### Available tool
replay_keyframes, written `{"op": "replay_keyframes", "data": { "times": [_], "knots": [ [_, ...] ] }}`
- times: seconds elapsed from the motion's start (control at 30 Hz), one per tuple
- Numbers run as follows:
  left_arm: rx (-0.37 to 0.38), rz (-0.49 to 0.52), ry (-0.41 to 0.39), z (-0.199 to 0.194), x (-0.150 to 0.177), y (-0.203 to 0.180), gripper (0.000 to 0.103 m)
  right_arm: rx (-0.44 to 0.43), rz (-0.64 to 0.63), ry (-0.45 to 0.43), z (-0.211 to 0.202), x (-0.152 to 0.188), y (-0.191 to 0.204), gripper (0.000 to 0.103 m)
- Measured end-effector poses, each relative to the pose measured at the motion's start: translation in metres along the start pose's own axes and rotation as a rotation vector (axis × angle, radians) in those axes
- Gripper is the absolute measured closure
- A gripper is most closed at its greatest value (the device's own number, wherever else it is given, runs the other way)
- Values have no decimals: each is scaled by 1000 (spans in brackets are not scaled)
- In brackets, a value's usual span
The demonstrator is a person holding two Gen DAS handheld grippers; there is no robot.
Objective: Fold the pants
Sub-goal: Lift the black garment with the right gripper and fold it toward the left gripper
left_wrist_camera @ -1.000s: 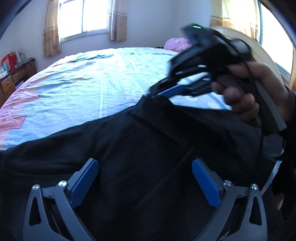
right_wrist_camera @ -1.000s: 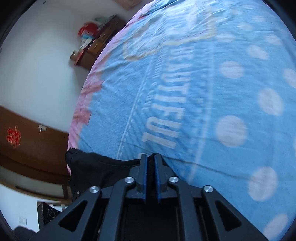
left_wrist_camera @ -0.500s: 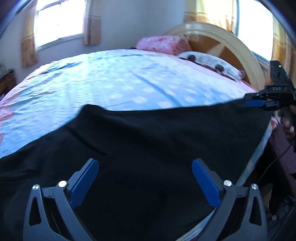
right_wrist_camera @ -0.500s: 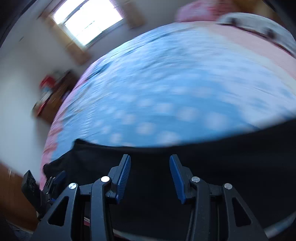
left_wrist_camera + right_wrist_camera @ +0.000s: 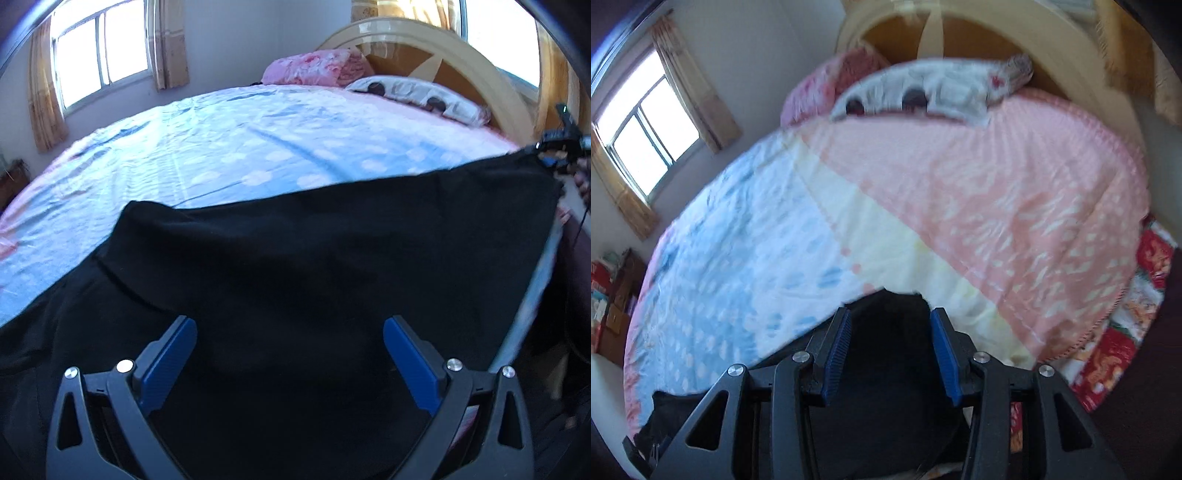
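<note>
pants spread out, no fold made yet

i judged the job to be at its start. the black pants point(image 5: 314, 280) lay stretched across the lower half of the left wrist view, running from the lower left edge up to the right edge, over the near side of the bed point(image 5: 229, 155). i saw no tidy crease or stacked layer anywhere, so by my reading every fold was yet to be done; only the laying-out looked finished, and even that i could not fully confirm, since much of the cloth sat below the frame.

the left gripper point(image 5: 290, 358) hung over the middle of the pants with its fingers point(image 5: 166, 358) spread wide and nothing between them. the right gripper point(image 5: 892, 354) sat at the bottom centre of its own view, fingers point(image 5: 836, 354) partly apart, with dark cloth showing in the gap. whether they pinched that cloth or merely framed it, i could not tell. in the left view that same gripper appeared at the far right edge, at the corner of the fabric.

the bed carried a blue dotted cover, with cream and pink sections point(image 5: 1015, 206) nearer the head. a white pillow point(image 5: 934, 92) and a pink bundle point(image 5: 314, 66) rested at the top, against a curved wooden headboard point(image 5: 443, 48). a curtained window point(image 5: 103, 70) lit the upper left, and a low cabinet point(image 5: 613, 306) stood at the left edge.
</note>
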State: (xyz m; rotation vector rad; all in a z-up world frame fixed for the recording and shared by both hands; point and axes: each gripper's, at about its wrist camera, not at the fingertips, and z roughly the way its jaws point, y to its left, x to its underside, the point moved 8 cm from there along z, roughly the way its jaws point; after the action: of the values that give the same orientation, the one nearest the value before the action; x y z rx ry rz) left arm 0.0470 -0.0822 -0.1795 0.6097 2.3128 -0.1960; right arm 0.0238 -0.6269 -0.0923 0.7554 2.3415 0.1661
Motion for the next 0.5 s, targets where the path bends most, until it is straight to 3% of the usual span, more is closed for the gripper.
{"op": "replay_keyframes", "data": {
  "times": [0.23,0.4,0.5],
  "knots": [
    [-18,17,-44,1,5,11,0,-48,-92,-25,16,9,33,58],
    [-4,11,-48,-2,6,15,0,-8,-17,-1,25,-4,4,58],
    [-2,1,-14,-7,5,13,0,-25,70,-20,7,-5,-17,58]
  ]
}}
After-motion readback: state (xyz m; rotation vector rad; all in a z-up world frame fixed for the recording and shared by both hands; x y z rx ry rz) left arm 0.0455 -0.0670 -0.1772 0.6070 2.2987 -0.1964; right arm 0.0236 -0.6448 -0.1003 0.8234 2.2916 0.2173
